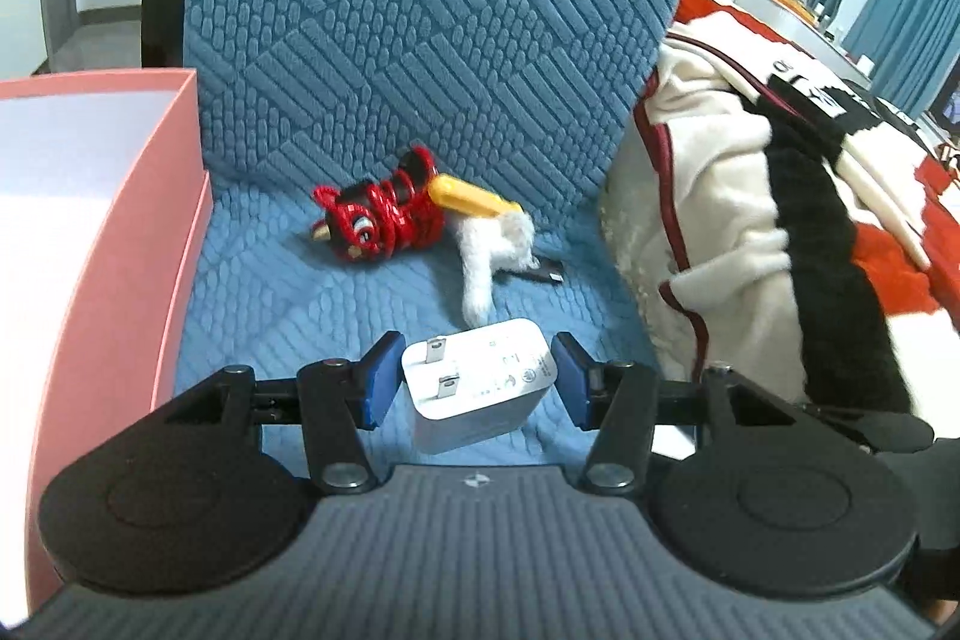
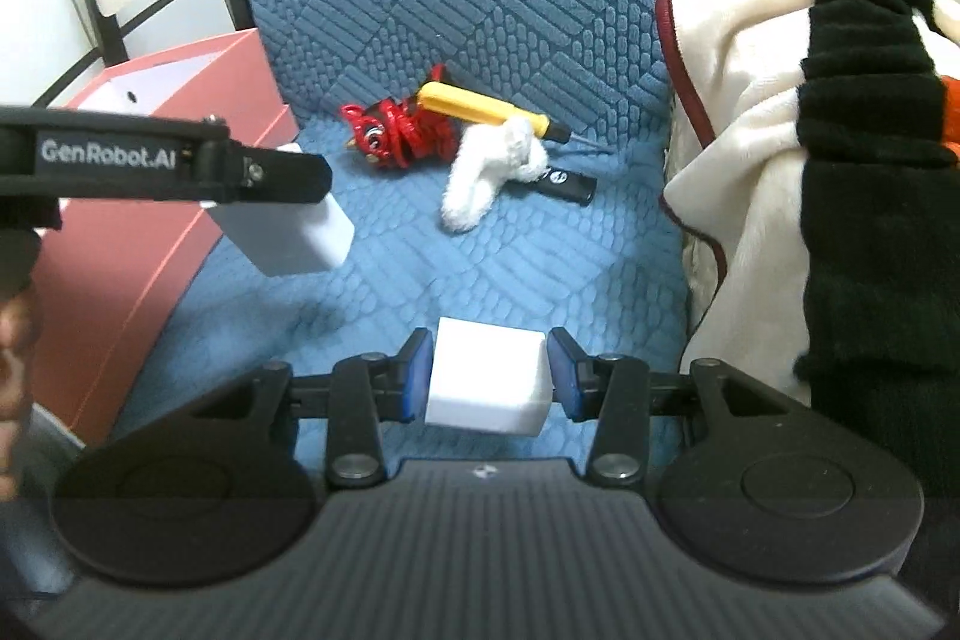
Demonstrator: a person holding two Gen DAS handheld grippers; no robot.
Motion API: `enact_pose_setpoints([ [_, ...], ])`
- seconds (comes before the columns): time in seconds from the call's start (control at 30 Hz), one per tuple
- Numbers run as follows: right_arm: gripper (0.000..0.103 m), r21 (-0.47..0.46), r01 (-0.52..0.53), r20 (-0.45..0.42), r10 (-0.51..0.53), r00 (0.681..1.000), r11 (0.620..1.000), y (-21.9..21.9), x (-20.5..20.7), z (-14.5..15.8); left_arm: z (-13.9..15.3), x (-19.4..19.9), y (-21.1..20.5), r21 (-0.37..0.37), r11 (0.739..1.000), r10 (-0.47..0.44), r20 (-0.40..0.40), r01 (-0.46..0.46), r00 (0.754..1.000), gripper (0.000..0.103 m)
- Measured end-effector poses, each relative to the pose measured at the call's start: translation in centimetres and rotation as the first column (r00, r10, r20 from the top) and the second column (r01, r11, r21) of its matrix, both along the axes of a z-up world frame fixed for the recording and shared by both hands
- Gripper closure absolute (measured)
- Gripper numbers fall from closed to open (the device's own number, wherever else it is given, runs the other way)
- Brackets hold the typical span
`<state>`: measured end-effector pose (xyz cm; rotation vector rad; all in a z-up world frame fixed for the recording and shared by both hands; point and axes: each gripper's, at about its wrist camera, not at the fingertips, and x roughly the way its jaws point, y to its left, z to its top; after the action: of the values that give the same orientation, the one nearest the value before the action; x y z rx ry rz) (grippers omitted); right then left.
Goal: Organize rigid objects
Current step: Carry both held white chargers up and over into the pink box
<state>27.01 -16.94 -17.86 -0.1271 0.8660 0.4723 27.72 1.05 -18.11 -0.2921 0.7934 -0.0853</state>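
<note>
My left gripper (image 1: 477,376) is shut on a white charger plug (image 1: 480,400), prongs facing up, held above the blue seat cushion (image 1: 270,304). In the right wrist view the same charger (image 2: 288,238) hangs under a black left finger (image 2: 270,175), close to the pink box (image 2: 180,232). My right gripper (image 2: 489,370) is shut on a white cube (image 2: 489,382) above the cushion's front. Further back lie a red coiled toy (image 1: 384,220), a yellow screwdriver (image 1: 468,199), a white fluffy piece (image 1: 486,268) and a black USB stick (image 2: 567,184).
The open pink box (image 1: 120,232) with a white inside stands at the cushion's left edge. A cream, black and red blanket (image 1: 750,220) is heaped along the right. The padded blue backrest (image 1: 420,10) rises behind the loose items.
</note>
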Motion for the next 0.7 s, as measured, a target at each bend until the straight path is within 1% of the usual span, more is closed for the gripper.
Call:
enact_pose_setpoints([
  [0.17, 0.058, -0.009, 0.016, 0.031, -0.016, 0.999, 1.000, 0.6, -1.9, 1.8, 1.1, -2.1, 0.2, -0.013, 1.000, -0.011, -0.001, 0.011, 1.000, 0.043],
  [0.33, 0.058, 0.035, 0.052, 0.017, -0.052, 0.998, 0.998, 1.3, -3.9, 3.2, 2.4, -4.0, 1.2, -0.031, 1.000, -0.002, -0.006, 0.002, 1.000, 0.043],
  [0.53, 0.058, 0.024, 0.061, -0.011, -0.061, 0.998, 0.998, 2.3, -5.8, 3.8, 4.0, -6.2, 2.8, -0.049, 0.999, 0.012, -0.013, -0.013, 1.000, 0.043],
  [0.7, 0.057, 0.025, 0.071, 0.004, -0.071, 0.997, 0.997, 3.1, -6.6, 5.9, 5.4, -7.4, 3.6, -0.063, 0.998, 0.002, -0.013, -0.003, 1.000, 0.043],
])
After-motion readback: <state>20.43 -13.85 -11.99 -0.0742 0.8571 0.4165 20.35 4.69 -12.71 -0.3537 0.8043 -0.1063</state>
